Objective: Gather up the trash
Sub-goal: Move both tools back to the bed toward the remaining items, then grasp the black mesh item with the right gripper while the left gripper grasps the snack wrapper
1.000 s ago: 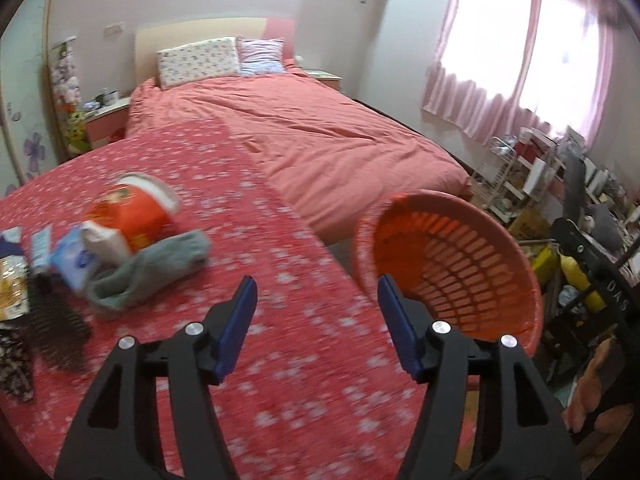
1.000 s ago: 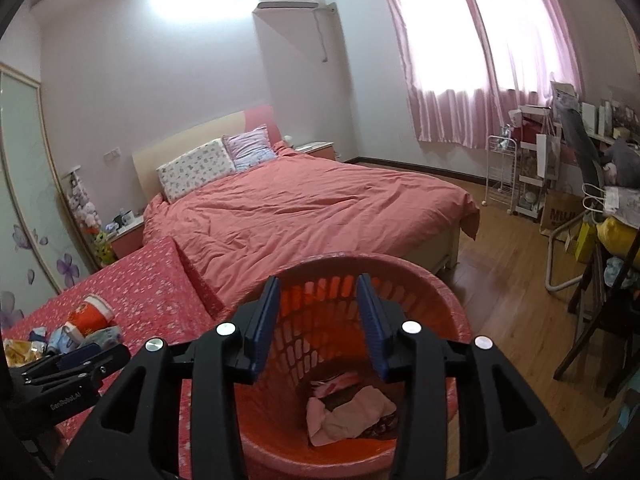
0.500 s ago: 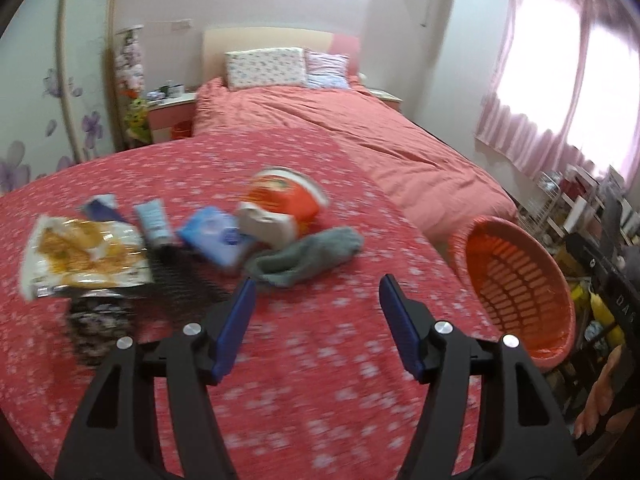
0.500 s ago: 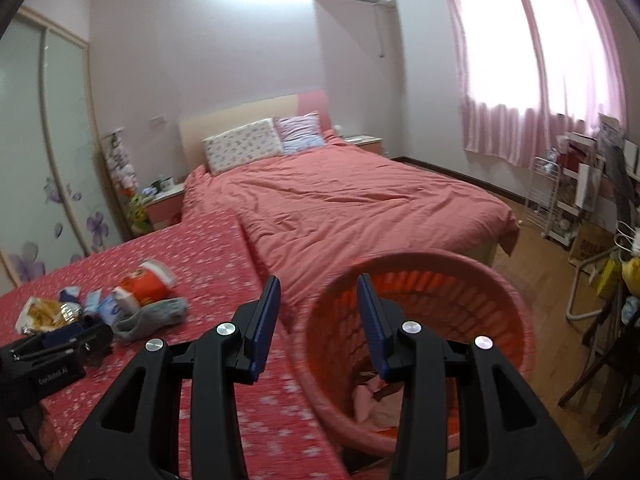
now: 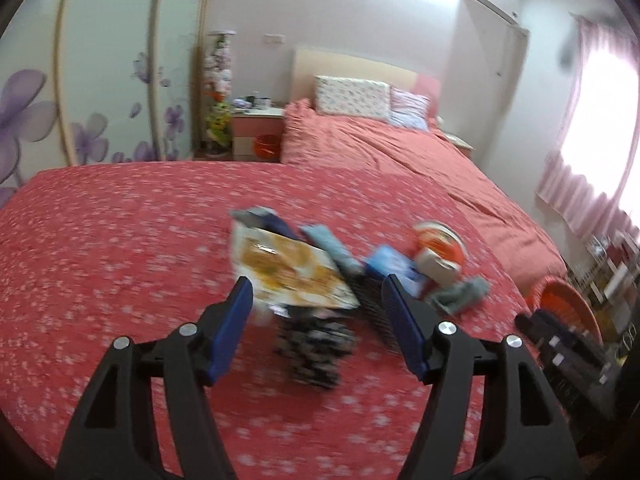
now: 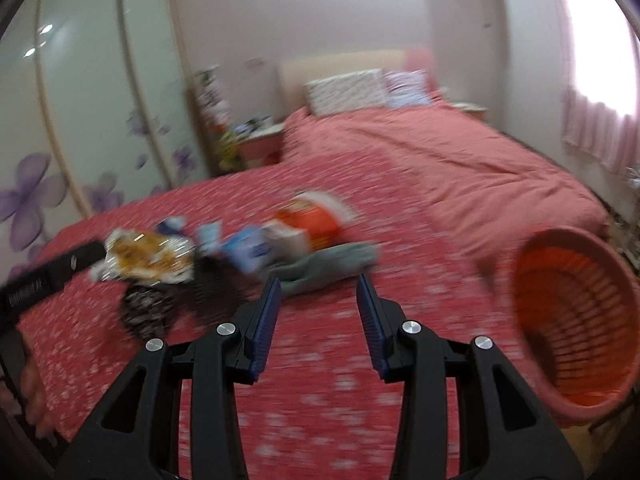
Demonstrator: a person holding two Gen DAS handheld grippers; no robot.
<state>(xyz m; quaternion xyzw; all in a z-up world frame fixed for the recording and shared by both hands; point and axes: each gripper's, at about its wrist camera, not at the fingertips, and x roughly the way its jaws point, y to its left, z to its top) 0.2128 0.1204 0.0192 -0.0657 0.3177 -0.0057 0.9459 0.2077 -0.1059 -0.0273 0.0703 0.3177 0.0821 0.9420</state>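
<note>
Bedding dominates both views: a red cloth with small white flecks [image 5: 120, 264] covers the near surface, and beyond it lies a bed under a plain salmon-pink quilt [image 5: 384, 160] with two patterned pillows [image 5: 352, 94] at its headboard. At the cloth's right edge stands a round orange plastic basket with slatted walls [image 6: 576, 320], tipped so its mouth faces the camera.

Trash lies in a loose cluster on the cloth: a crinkled foil snack bag printed yellow and white [image 5: 288, 272], a dark patterned fabric piece [image 5: 316, 344] just below it, a grey-green sock [image 6: 332, 266], an orange and white paper cup on its side [image 6: 316, 216], and a small blue packet [image 5: 390, 264] beside the cup. Motion blur hides finer detail.

Left gripper [image 5: 316, 304], black with blue pads, has its jaws opening with nothing pinched between them; the snack bag shows in the gap beyond. Right gripper [image 6: 318, 300] holds its jaws partly spread and empty, aimed near the sock.
</note>
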